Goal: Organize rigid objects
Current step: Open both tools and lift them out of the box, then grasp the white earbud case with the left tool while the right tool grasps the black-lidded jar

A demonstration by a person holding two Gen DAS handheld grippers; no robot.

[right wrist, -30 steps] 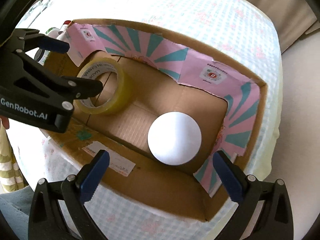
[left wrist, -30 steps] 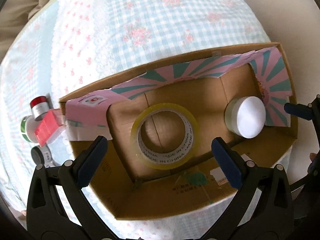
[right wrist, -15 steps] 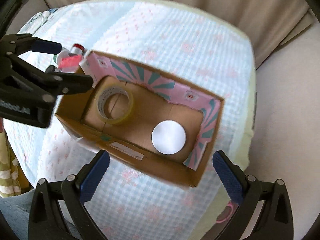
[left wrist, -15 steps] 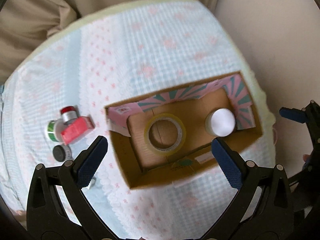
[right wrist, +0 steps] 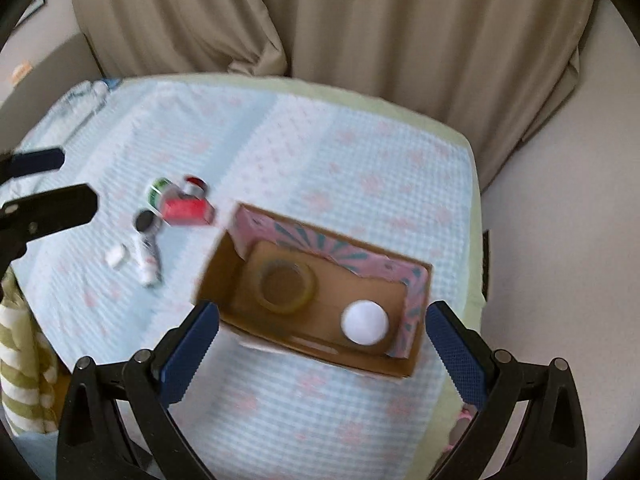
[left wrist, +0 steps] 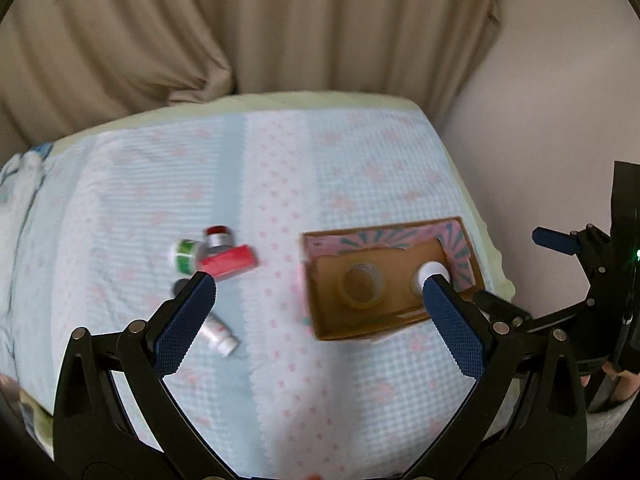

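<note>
Beige curtains [right wrist: 400, 32] hang behind a bench [left wrist: 340, 168] draped in pale checked cloth. Both tongs gape wide, empty: left tongs [left wrist: 316, 312], right tongs [right wrist: 320, 344]. Ahead of the right tongs, a cardboard box [right wrist: 320, 354] holds a tape roll [right wrist: 286, 286] and white lid [right wrist: 364, 322]; small bottles [right wrist: 180, 204] lie loose further left. Any lettering is too blurred to read.

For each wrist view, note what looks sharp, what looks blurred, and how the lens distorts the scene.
Left wrist view: the left claw is sharp, while the cardboard box and the red box are smeared by motion blur; the fisheye bows the table edge. Right wrist view: the right claw is crisp, the tape roll and white jar lid soft; dark vignette fills the corners.
</note>
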